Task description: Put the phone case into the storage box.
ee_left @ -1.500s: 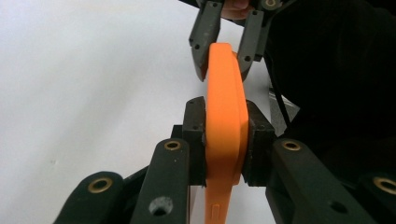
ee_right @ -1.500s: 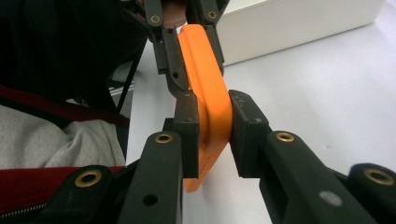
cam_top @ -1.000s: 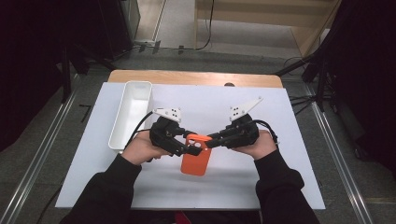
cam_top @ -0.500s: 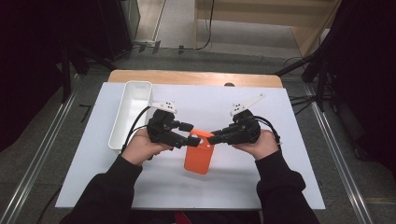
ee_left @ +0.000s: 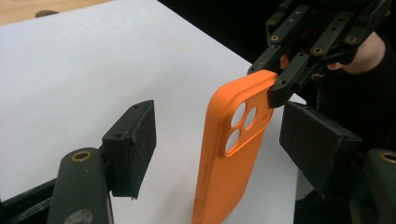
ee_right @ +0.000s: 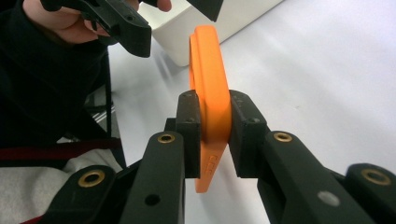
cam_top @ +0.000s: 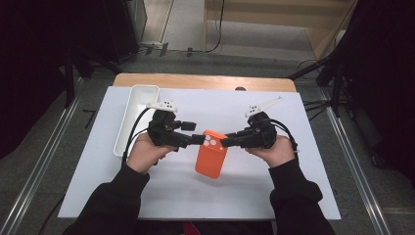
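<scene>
- High view: the orange phone case [cam_top: 211, 154] hangs above the white counter [cam_top: 293, 186], between the left gripper [cam_top: 195, 139] and the right gripper [cam_top: 226, 143].
- Left gripper view: its jaws have just been opening; they stand released beside the case, without touching.
- Right gripper view: jaws clenched on the case edge.

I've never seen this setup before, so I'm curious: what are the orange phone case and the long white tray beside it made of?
The orange phone case looks like soft matte silicone or rubbery plastic: even colour, rounded edges, no glare, moulded camera holes. The white tray seems to be smooth, rigid plastic with thin walls and a faint sheen, though its material is harder to judge from here.
</scene>
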`<state>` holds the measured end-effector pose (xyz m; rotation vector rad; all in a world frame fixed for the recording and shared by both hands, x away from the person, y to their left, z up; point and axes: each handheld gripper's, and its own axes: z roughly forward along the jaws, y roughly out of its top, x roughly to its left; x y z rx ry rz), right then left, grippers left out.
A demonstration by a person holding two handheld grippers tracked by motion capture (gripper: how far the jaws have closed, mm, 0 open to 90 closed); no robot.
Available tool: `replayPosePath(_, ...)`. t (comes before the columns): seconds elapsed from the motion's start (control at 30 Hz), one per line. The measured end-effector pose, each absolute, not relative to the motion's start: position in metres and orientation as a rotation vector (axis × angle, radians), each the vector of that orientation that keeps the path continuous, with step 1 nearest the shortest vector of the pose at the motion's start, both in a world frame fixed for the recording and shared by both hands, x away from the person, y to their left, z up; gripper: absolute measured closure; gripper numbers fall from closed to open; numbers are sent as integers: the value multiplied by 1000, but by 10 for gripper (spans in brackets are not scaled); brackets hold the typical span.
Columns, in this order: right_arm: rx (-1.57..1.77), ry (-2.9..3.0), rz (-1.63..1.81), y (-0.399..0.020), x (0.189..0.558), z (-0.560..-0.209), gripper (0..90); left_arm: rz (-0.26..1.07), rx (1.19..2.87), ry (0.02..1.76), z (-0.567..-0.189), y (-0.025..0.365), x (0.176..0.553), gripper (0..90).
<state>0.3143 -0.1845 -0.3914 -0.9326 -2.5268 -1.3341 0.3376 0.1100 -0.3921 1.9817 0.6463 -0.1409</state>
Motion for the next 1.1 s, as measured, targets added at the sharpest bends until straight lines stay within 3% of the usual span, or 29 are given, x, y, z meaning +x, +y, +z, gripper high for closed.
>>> replayPosePath(1.1, -1309, -2473, -1300, -181, 321, -388, 745, 60, 1977, 705, -400, 113, 341, 275)
